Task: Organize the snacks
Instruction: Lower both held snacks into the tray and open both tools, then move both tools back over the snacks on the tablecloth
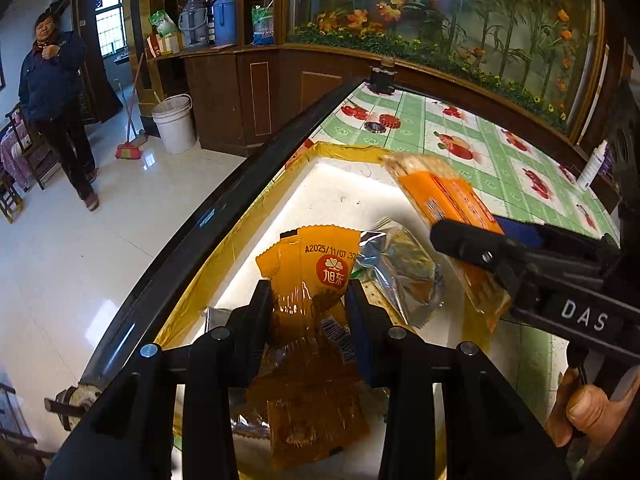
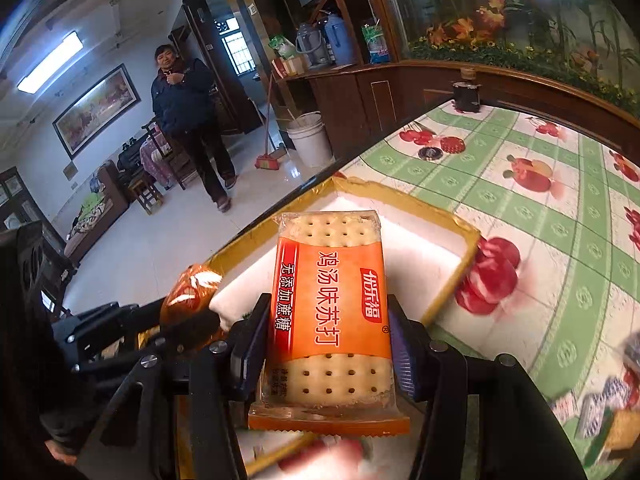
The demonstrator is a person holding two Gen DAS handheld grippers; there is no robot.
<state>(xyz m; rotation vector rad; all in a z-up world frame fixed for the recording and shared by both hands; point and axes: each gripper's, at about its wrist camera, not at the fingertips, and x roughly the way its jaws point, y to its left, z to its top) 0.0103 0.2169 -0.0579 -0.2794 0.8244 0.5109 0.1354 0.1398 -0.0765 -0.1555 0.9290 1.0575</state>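
Observation:
My left gripper (image 1: 310, 300) is shut on an orange snack packet (image 1: 316, 276) and holds it over a white box with yellow-taped rim (image 1: 248, 216). My right gripper (image 2: 328, 332) is shut on an orange soda-cracker pack (image 2: 332, 304) above the same box (image 2: 432, 256). In the left wrist view the right gripper (image 1: 480, 248) holds the cracker pack (image 1: 444, 196) at the right. In the right wrist view the left gripper (image 2: 184, 328) with its orange packet (image 2: 192, 292) is at the left. A clear-wrapped snack (image 1: 404, 272) lies in the box.
The box sits at the edge of a table with a green fruit-print cloth (image 2: 540, 208). A dark jar (image 2: 466, 94) stands at the far edge. Loose snack packets (image 2: 600, 412) lie at the right. A person (image 2: 188, 120) stands on the tiled floor beyond.

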